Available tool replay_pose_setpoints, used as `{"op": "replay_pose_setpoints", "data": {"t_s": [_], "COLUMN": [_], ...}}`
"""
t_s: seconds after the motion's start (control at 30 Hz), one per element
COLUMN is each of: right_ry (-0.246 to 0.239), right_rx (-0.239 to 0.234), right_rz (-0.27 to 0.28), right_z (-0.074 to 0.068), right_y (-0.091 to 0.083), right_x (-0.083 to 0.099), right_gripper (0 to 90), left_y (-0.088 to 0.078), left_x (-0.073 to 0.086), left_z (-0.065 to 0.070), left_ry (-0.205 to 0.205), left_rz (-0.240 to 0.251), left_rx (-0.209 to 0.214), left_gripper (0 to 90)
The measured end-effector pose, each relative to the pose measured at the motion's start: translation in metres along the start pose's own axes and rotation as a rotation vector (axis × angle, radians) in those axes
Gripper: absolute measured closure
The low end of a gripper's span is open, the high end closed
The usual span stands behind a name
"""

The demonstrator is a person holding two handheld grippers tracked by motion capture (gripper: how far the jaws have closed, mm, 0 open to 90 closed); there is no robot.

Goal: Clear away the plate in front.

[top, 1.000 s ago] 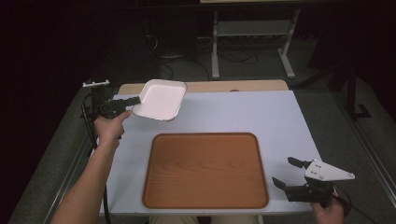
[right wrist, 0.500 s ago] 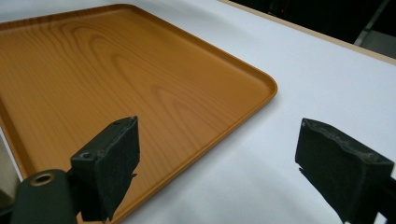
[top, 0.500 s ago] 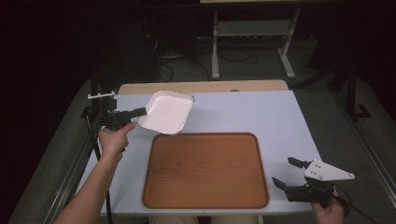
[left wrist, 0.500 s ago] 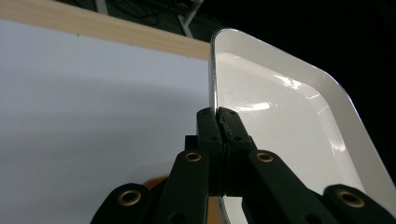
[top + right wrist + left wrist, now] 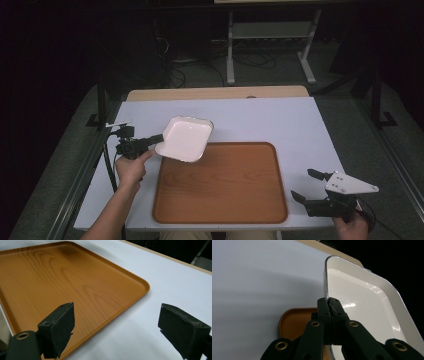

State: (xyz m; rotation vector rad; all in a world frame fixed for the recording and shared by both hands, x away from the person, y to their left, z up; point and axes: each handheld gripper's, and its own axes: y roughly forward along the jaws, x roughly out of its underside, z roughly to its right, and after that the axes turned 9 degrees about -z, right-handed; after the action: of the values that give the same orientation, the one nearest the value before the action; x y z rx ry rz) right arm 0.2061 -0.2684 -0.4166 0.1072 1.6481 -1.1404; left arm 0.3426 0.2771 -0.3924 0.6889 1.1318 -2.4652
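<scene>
A white rectangular dish hangs tilted in the air over the far left corner of the wooden tray. My left gripper is shut on the dish's left rim. In the left gripper view the two black jaws pinch the thin rim of the dish at my left gripper, with a corner of the tray below. My right gripper rests open at the table's near right, beside the tray. In the right gripper view my right gripper has nothing between its wide-apart pads, and the tray lies ahead.
The white table top has a wooden strip along its far edge. A metal stand and cables lie on the dark floor beyond. Black frame rails run along the table's left and right sides.
My left gripper has carried the dish down and toward the near side, from the table's far left to the tray's far left corner. My right gripper has stayed still.
</scene>
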Motion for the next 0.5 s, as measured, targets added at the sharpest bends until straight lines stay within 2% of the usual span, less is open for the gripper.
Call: {"op": "replay_pose_setpoints", "data": {"t_s": [0.3,0.5], "right_ry": [-0.003,-0.003], "right_rx": [-0.002,-0.003], "right_rz": [-0.002,-0.002], "right_z": [0.0,-0.001], "right_y": [0.0,0.0], "right_x": [0.0,0.0], "right_gripper": [13.0,13.0], "left_y": [0.019,0.028], "left_x": [0.027,0.038], "left_z": [0.007,0.017], "left_ry": [-0.006,0.02], "left_rz": [-0.04,-0.058], "left_rx": [-0.001,-0.016], "left_gripper": [88.7,88.7]}}
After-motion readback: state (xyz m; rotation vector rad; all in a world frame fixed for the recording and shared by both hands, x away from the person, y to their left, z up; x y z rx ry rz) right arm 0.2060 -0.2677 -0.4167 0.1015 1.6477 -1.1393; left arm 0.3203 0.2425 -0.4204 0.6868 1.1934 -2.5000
